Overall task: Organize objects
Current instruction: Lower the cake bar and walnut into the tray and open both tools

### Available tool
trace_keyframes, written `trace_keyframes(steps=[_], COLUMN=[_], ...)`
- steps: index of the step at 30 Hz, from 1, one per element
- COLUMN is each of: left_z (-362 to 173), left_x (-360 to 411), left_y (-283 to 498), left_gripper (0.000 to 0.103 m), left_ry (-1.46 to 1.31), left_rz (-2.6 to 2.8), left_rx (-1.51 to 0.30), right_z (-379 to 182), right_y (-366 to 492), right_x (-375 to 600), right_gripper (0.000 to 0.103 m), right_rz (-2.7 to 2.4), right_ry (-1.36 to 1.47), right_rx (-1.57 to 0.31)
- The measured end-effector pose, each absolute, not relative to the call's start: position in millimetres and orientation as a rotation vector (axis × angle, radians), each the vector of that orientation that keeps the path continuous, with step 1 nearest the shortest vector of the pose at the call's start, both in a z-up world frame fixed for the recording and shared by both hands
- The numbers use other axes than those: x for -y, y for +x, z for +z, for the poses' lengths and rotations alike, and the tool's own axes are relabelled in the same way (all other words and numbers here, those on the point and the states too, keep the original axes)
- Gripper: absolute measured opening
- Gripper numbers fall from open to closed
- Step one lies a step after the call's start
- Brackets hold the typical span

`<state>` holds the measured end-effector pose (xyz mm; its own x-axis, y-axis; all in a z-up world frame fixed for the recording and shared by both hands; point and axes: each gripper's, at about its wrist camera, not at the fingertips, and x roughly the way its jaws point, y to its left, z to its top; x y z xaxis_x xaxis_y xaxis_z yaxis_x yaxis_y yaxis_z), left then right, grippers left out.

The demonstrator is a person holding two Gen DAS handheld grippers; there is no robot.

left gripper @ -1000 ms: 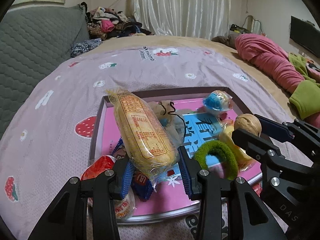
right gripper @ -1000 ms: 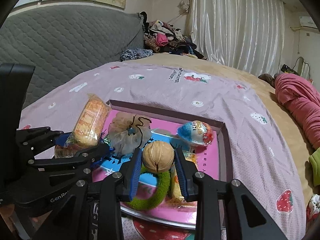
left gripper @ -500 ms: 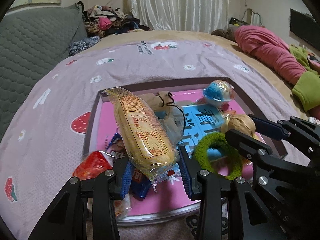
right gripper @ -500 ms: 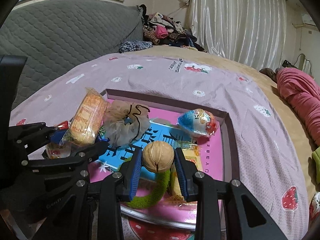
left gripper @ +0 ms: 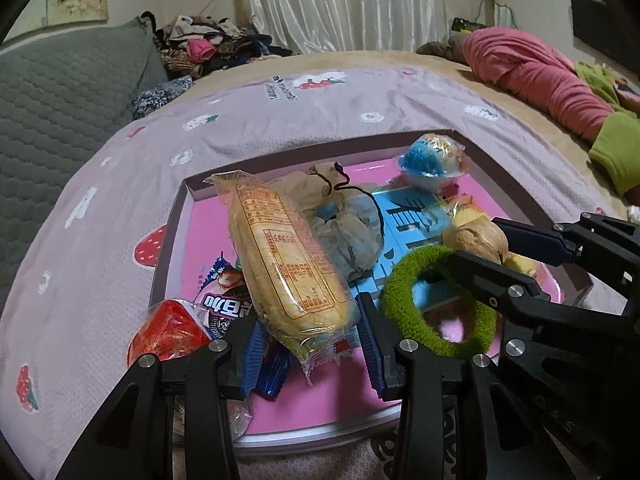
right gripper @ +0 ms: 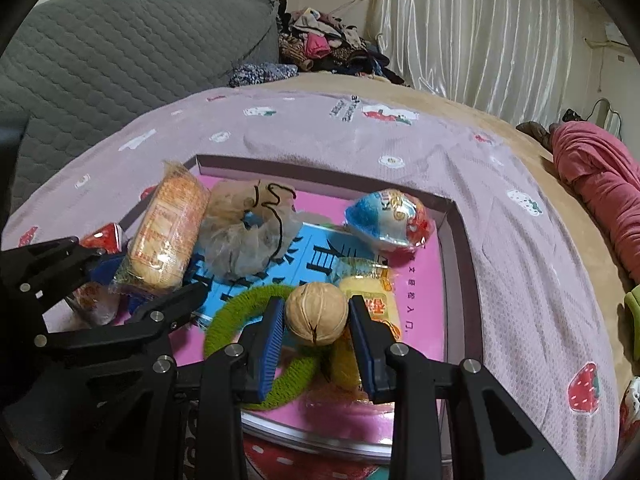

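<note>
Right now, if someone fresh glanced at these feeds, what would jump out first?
The two loaded grippers: the right gripper clamps a walnut above the green hair tie, and the left gripper grips a long yellow snack pack. Both hang over the crowded pink tray on the strawberry-print bedspread.

1. Soft, even indoor light fills both views; colours look slightly muted and cool.
2. Shadows are faint and diffuse, darkest under the black gripper frames near the bottom edges.
3. Glare spots sit on the snack wrapper [right gripper: 168,236] and the pleated curtain [right gripper: 472,28].
4. Fisheye distortion bows the bed [left gripper: 320,112] and darkens the corners.
5. Near foreground is slightly soft; the tray [left gripper: 280,408] rim smears.
</note>
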<state>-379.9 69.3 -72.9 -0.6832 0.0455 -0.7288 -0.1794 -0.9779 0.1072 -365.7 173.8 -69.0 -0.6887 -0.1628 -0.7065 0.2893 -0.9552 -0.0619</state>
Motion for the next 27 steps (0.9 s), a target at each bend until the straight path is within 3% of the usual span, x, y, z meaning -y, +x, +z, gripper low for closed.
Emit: trace_keyframes(steps=[24, 27], left_z=[-75.0, -74.5], left_x=[-73.4, -73.4], left_y=[-379.2, -379.2], left_gripper=[0.046, 0.048], left_ry=[-1.177, -1.177], left_rz=[2.729, 2.724], left_rx=[-0.238, -0.234], right_z=[-73.9, -72.9], right_y=[-364.8, -364.8], right_x=[-173.4, -177.4], right_gripper=[0.034, 0.039], right_rz=[-2.692, -2.693], right_ry=[1.167, 1.180], right_rx=[-0.483, -0.480])
